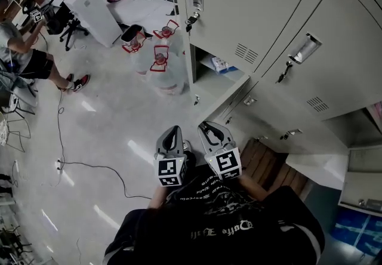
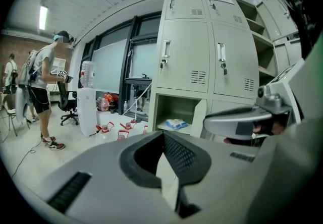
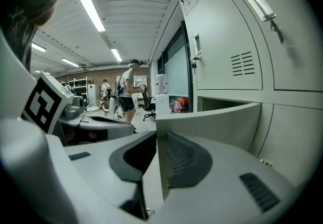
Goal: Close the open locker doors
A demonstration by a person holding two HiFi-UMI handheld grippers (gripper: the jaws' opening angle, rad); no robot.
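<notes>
A bank of pale grey lockers (image 1: 262, 13) fills the right of the head view. One low compartment (image 1: 209, 76) stands open, a blue and white packet (image 1: 222, 65) inside, and its door (image 1: 230, 99) is swung out toward me. My right gripper (image 1: 213, 128) is at that door's free edge. In the right gripper view the door (image 3: 217, 122) runs between the jaws of the right gripper (image 3: 157, 134), and both pads lie against it. My left gripper (image 1: 172, 131) hangs beside it over the floor, tips together and empty; the left gripper view shows the left gripper (image 2: 163, 137) facing the open door (image 2: 199, 114).
Another locker (image 1: 358, 129) stands open at the far right, its door (image 1: 364, 180) swung out. Water jugs (image 1: 160, 64) stand on the floor left of the lockers, by a white cabinet (image 1: 92, 13). A person (image 1: 24, 55) stands at the left. A cable (image 1: 89, 165) lies across the floor.
</notes>
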